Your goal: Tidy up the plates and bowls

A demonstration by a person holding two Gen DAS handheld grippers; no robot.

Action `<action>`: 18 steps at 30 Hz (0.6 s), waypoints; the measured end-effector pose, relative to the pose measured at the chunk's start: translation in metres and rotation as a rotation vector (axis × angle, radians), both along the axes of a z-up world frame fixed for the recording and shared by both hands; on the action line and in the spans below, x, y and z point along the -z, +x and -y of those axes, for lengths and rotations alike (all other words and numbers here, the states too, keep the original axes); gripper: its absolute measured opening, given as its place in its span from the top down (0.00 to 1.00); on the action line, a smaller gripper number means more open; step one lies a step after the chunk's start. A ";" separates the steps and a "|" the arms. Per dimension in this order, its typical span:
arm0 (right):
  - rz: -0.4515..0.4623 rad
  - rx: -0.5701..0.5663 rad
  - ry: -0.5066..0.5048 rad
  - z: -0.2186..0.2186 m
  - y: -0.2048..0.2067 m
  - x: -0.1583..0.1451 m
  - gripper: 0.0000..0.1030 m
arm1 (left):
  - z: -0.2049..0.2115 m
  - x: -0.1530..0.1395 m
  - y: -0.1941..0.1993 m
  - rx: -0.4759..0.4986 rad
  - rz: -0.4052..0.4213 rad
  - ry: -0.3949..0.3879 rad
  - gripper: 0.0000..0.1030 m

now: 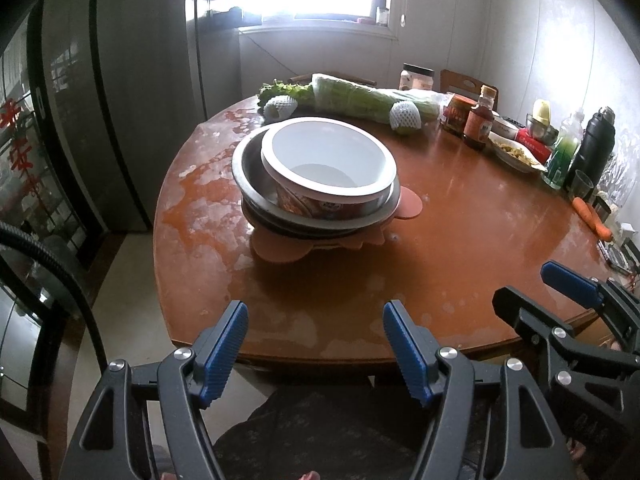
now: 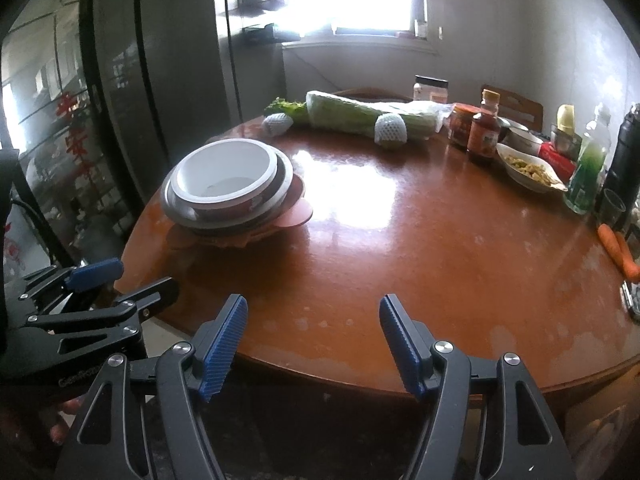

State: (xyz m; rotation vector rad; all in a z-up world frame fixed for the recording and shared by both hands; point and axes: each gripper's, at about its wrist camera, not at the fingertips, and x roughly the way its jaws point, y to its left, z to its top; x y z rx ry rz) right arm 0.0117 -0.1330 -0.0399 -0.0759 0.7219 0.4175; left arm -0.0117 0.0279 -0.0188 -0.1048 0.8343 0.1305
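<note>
A stack stands on the round brown table (image 1: 460, 240), towards its left side. On top is a white bowl (image 1: 328, 160) with a printed outside. It sits in a steel bowl (image 1: 250, 168), over a dark plate and a pink plate with ear-shaped tabs (image 1: 280, 250) at the bottom. My left gripper (image 1: 316, 344) hangs open over the near table edge, well short of the stack, nothing between its blue pads. My right gripper (image 2: 312, 340) is open and empty too, near the front edge to the right of the stack: white bowl (image 2: 228, 172), pink plate (image 2: 298, 216). Each gripper shows in the other's view: right gripper (image 1: 540, 296), left gripper (image 2: 128, 284).
Along the far and right rim lie a long cabbage (image 2: 360, 116), two foam-netted fruits (image 2: 390, 130), sauce jars and bottles (image 2: 484, 132), a dish of food (image 2: 528, 168), a green bottle (image 2: 586, 168), a black flask (image 1: 592, 144) and carrots (image 2: 618, 252). Dark cabinets (image 1: 120, 120) stand at the left.
</note>
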 end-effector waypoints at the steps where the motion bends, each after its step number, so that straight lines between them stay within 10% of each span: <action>1: -0.001 0.001 0.000 0.000 0.000 0.000 0.32 | 0.000 0.000 0.000 0.000 -0.001 0.001 0.32; 18: -0.006 0.016 -0.001 0.001 0.003 0.004 0.31 | 0.005 0.007 0.005 0.000 -0.012 0.019 0.32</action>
